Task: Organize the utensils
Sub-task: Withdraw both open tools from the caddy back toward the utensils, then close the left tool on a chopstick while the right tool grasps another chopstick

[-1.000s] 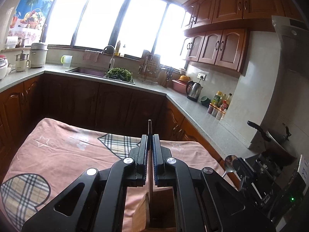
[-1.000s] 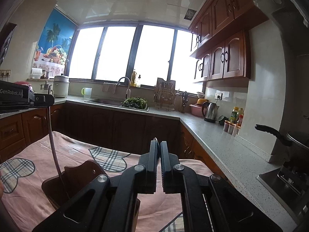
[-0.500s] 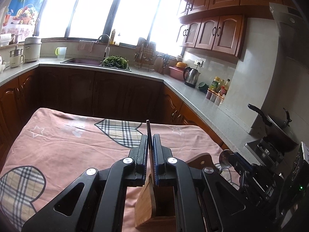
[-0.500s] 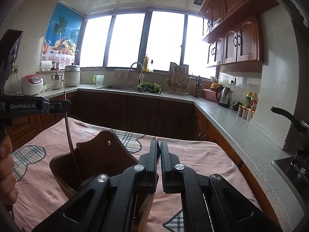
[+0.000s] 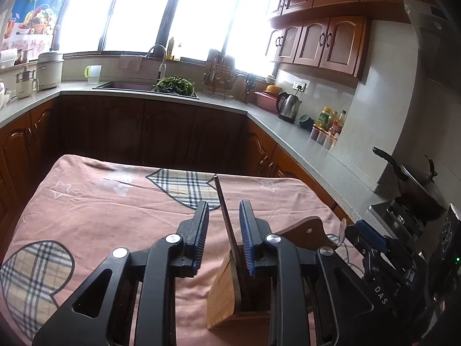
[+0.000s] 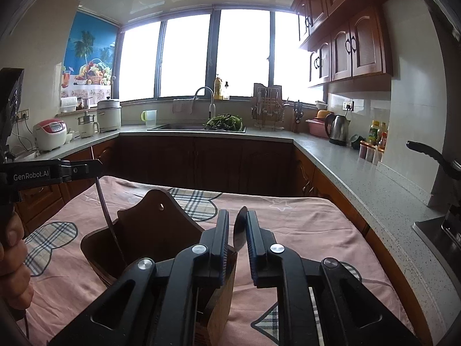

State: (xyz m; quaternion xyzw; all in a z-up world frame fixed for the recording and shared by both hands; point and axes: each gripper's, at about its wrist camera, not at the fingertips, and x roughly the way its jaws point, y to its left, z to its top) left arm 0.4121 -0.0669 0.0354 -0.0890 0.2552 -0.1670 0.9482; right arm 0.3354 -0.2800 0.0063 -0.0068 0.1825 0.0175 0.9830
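While both wrist views take in the pink patterned cloth (image 5: 109, 210) spread beneath the grippers, with the kitchen counter (image 6: 345, 167) beyond it, only the right wrist view shows the whole wooden utensil holder (image 6: 149, 230), its tall arched back rising just ahead and left of the right gripper (image 6: 237, 232). From the left wrist, that holder is mostly hidden under the left gripper (image 5: 224, 219); only its light front wall and one compartment show below the jaws. The left gripper's jaws are opening, and a thin dark utensil handle (image 5: 223, 204) stands between them, leaning toward the right-hand pad, its lower end down in the compartment; no pad clearly presses it. The right gripper's jaws are opening too, with a spoon bowl (image 6: 239, 230) between them, lying against the right-hand pad. In the right wrist view the left gripper reaches in from the left edge above the holder, a hand (image 6: 13, 256) gripping its handle. A pan handle (image 6: 432, 155) juts in well to the right.
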